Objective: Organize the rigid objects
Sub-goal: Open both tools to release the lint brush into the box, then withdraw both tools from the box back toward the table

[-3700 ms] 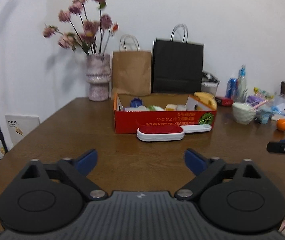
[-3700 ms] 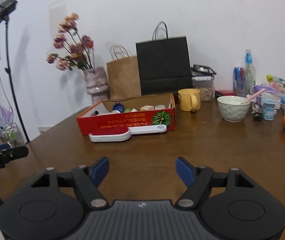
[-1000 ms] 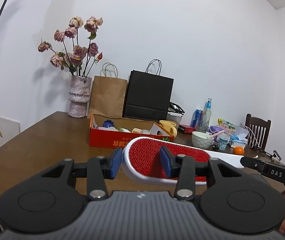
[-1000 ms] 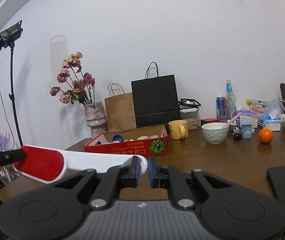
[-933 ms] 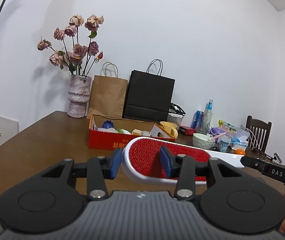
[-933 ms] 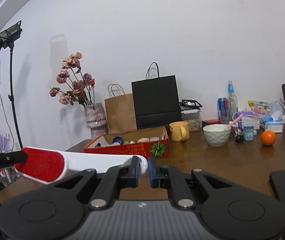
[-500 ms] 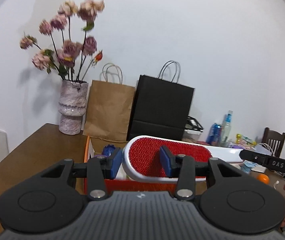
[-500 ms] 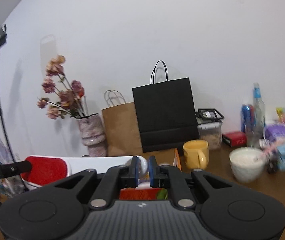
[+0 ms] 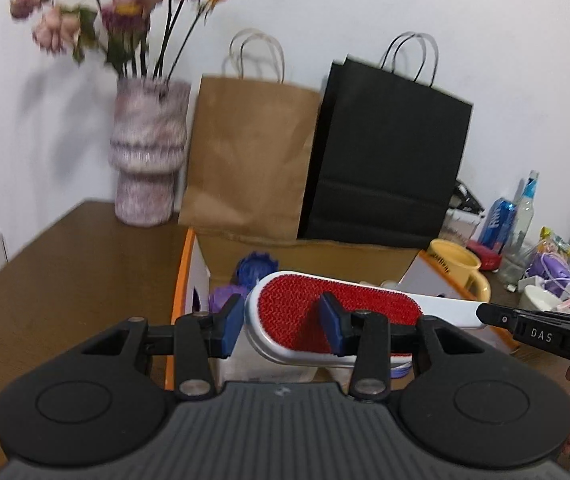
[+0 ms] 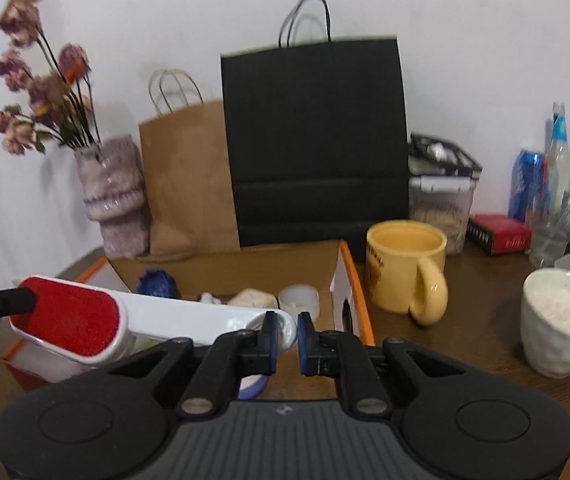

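A white lint brush [image 9: 305,312] with a red bristle face hangs level over the open cardboard box [image 9: 183,276]. My left gripper [image 9: 281,326] is shut on its red head, one blue pad at each side. In the right wrist view the same lint brush [image 10: 157,314] runs from its red head at the left to the handle tip, where my right gripper [image 10: 285,338] is shut on it. Below it, the cardboard box [image 10: 355,284] holds several small items, among them a blue one [image 10: 157,282] and a white cap [image 10: 299,300].
A brown paper bag [image 9: 245,160] and a black paper bag [image 9: 385,160] stand behind the box, with a flower vase [image 9: 147,156] to their left. A yellow mug [image 10: 407,266], a white bowl [image 10: 563,320], a container, bottles and a can crowd the right of the wooden table [image 9: 65,280].
Both grippers have carried the lint brush forward from the near table edge to above the box. The bags, vase and mug now look much nearer. Both grips are unchanged.
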A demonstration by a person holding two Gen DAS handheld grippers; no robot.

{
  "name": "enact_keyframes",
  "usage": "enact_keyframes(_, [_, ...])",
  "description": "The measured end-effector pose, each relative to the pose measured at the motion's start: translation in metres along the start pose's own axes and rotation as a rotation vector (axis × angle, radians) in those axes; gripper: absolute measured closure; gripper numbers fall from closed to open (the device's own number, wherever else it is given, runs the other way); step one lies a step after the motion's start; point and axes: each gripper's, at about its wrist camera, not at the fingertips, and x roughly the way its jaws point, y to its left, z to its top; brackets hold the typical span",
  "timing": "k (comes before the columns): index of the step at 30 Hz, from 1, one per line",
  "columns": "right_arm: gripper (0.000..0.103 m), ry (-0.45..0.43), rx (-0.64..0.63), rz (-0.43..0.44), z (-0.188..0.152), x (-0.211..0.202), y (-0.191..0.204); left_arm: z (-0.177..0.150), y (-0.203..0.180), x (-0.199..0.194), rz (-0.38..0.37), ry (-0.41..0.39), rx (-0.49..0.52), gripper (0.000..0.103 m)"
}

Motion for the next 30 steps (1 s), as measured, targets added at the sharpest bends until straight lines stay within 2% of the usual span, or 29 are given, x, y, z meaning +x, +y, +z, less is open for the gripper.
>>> enact_keyframes(5, [0.090,0.095,-0.075,-0.021,-0.015,0.021,0.002,-0.019,0.006,0.018,0.000,0.075,0.005,0.061])
enact_keyframes(7, [0.088,0.088,-0.093,-0.017,-0.019,0.020,0.002,-0.026,0.005,0.020,-0.003,0.108,0.021,0.059])
enact_keyframes(8, [0.085,0.091,-0.098,-0.021,-0.019,0.019,0.001,-0.029,0.003,0.017,0.004,0.089,0.043,0.058])
enact_keyframes(10, [0.074,0.095,-0.121,-0.044,-0.018,0.016,0.001,-0.035,-0.001,0.013,0.030,0.070,0.097,0.051])
enact_keyframes(13, [0.071,0.095,-0.118,-0.045,-0.020,0.010,0.001,-0.041,-0.003,0.008,0.049,0.038,0.130,0.048])
enact_keyframes(16, [0.071,0.105,-0.107,-0.055,-0.023,0.000,0.005,-0.037,-0.001,0.007,0.045,0.063,0.123,0.048])
enact_keyframes(19, [0.071,0.072,-0.108,-0.055,-0.025,-0.002,0.006,-0.035,0.002,0.005,0.047,0.065,0.113,0.046])
enact_keyframes(20, [0.071,0.064,-0.109,-0.046,-0.025,-0.002,0.005,-0.035,0.001,0.004,0.059,0.066,0.115,0.045])
enact_keyframes(21, [0.071,0.072,-0.112,-0.041,-0.024,-0.003,0.005,-0.033,-0.001,0.003,0.083,0.073,0.117,0.037])
enact_keyframes(22, [0.065,0.081,-0.108,-0.038,-0.021,-0.005,0.004,-0.030,-0.002,0.000,0.109,0.082,0.115,0.031])
enact_keyframes(23, [0.056,0.086,-0.098,-0.032,-0.018,-0.010,0.003,-0.025,-0.004,-0.007,0.113,0.081,0.106,0.030])
enact_keyframes(24, [0.036,0.070,-0.077,-0.015,-0.014,-0.021,0.002,-0.022,-0.006,-0.015,0.109,0.069,0.097,0.026])
enact_keyframes(25, [0.021,0.035,-0.061,0.014,-0.010,-0.034,0.001,-0.018,-0.008,-0.025,0.104,0.045,0.092,0.021])
enact_keyframes(26, [0.014,-0.004,-0.057,0.012,-0.007,-0.048,0.001,-0.014,-0.010,-0.037,0.104,0.020,0.099,0.019])
enact_keyframes(27, [0.007,-0.043,-0.066,-0.010,-0.004,-0.062,0.002,-0.011,-0.014,-0.048,0.113,-0.002,0.107,0.018])
enact_keyframes(29, [0.007,-0.096,-0.095,-0.040,0.000,-0.089,0.004,-0.008,-0.021,-0.078,0.146,-0.062,0.115,0.017])
enact_keyframes(30, [0.007,-0.126,-0.101,-0.037,0.000,-0.106,0.004,-0.008,-0.025,-0.091,0.153,-0.093,0.109,0.014])
